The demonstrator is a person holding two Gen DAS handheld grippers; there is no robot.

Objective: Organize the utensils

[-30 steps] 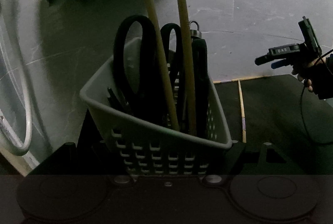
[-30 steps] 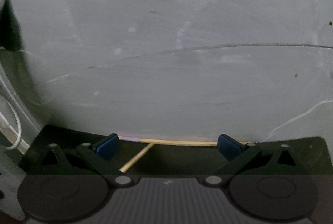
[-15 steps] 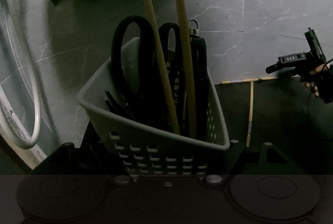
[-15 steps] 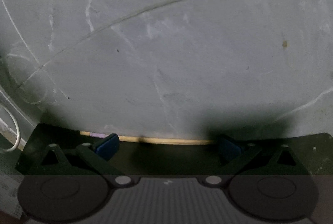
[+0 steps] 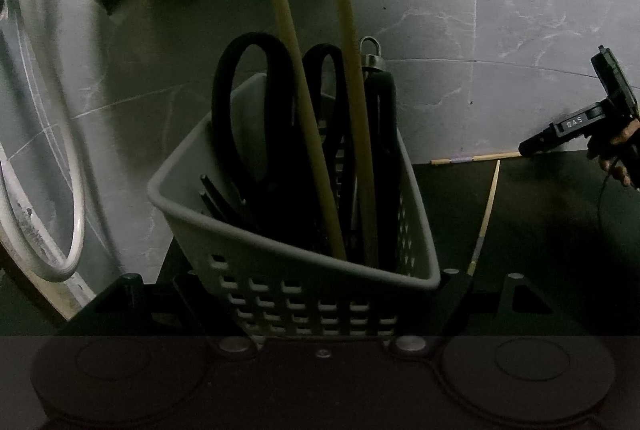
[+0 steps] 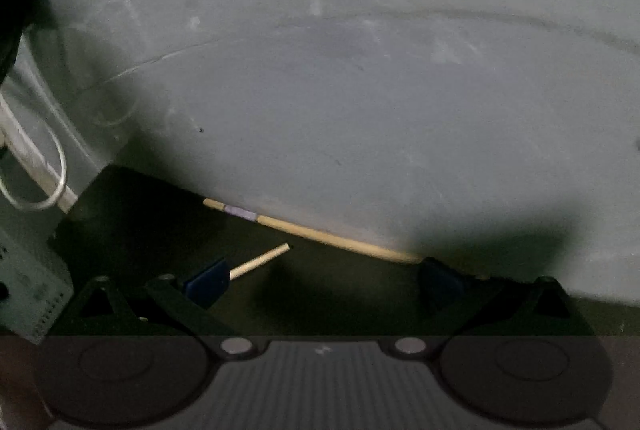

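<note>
Left wrist view: left gripper [image 5: 320,310] clamps the white basket [image 5: 248,242] at its lower wall, tilted; inside stand black scissors [image 5: 248,102], two chopsticks [image 5: 304,134] and a dark-handled tool [image 5: 384,150]. Two loose chopsticks lie beyond on the dark mat [image 5: 540,230]. Step looks like collecting the loose ones. Right gripper [image 6: 324,282] wide apart, empty, low over the mat; near chopstick [image 6: 260,261] pokes out from behind the left blue pad [image 6: 208,284], far chopstick [image 6: 320,234] lies along the wall foot, running behind the right pad. Next: centre over one stick, then close.
</note>
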